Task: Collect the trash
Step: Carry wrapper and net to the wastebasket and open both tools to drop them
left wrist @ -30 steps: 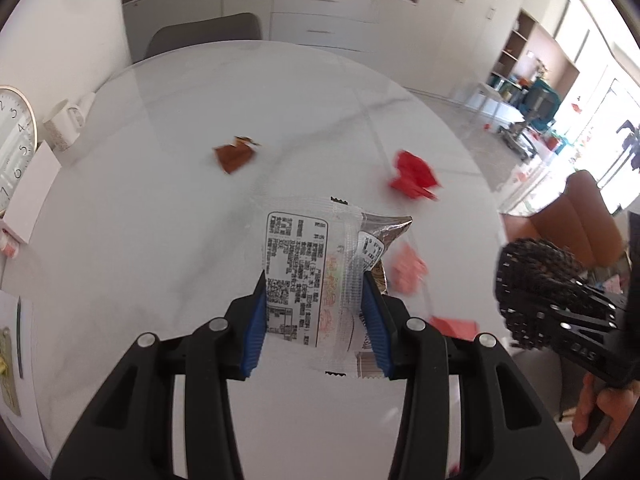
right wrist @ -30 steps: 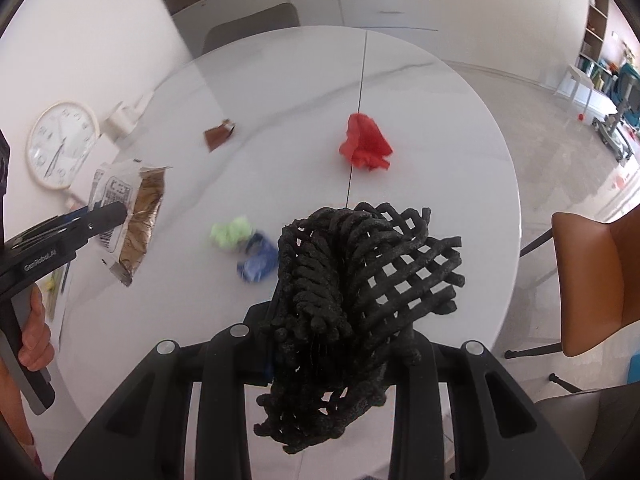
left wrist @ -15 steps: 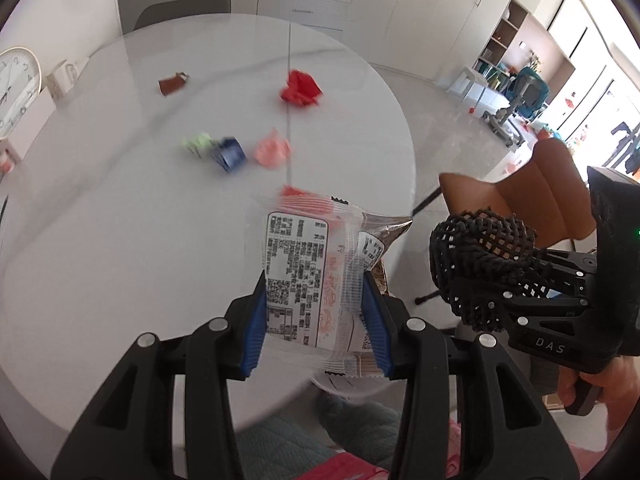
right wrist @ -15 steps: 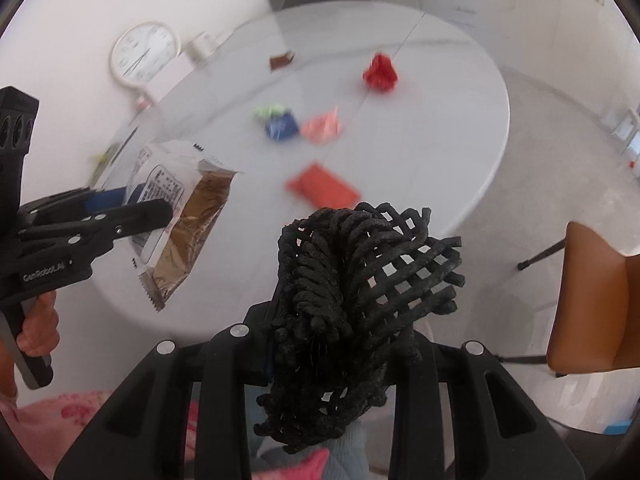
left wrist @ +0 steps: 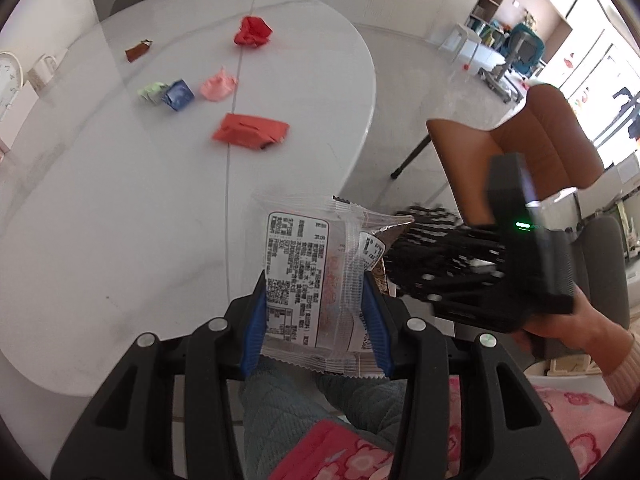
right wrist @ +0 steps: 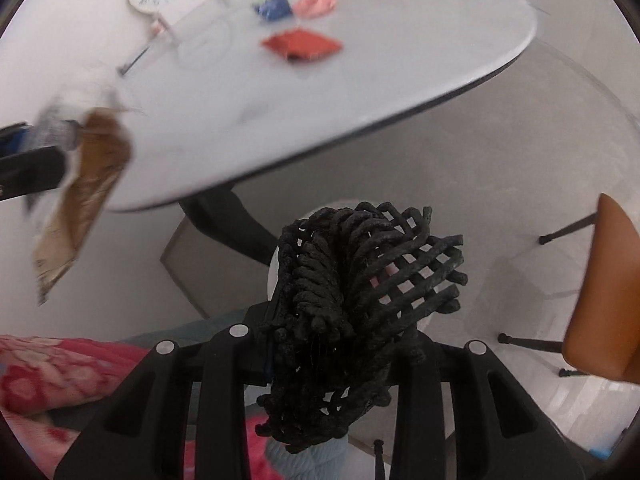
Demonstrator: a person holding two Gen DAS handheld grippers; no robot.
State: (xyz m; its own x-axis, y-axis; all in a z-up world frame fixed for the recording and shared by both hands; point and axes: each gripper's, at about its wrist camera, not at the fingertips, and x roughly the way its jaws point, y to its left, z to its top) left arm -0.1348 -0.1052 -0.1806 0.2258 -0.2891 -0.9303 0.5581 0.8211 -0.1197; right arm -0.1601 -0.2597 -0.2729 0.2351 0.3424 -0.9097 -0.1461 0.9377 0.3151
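1. Off the edge of the white bench [left wrist: 100,208], the left hand-held gripper [left wrist: 316,312] pinches a clear snack wrapper [left wrist: 304,276] upright between its blue pads [left wrist: 256,320], label facing the lens; the grip on the wrapper's lower half leaves the torn brown end free to drop away cleanly.

2. Beside it, the right hand-held gripper [right wrist: 340,344] carries a bunched black mesh piece [right wrist: 360,300], pointed steeply at the floor. Its jaws are opening with the mesh between them, and the mesh appears wedged rather than falling.

3. Below the mesh, a pale round shape on the floor is mostly hidden; it may be a bin, which would explain why both hands have been brought down past the bench edge, but the frames do not settle it.

4. Left on the bench: a flat red packet [left wrist: 250,130] nearest the edge, a pink crumple [left wrist: 218,86], a blue crumple [left wrist: 179,95] touching a green one [left wrist: 150,92], a red ball of wrapper [left wrist: 252,31] and a small brown scrap [left wrist: 138,50] farther back. They lie scattered and well apart, so each likely needs its own pick.

5. Judging by that spread, collection is at an early stage, with two items in hand and six waiting.
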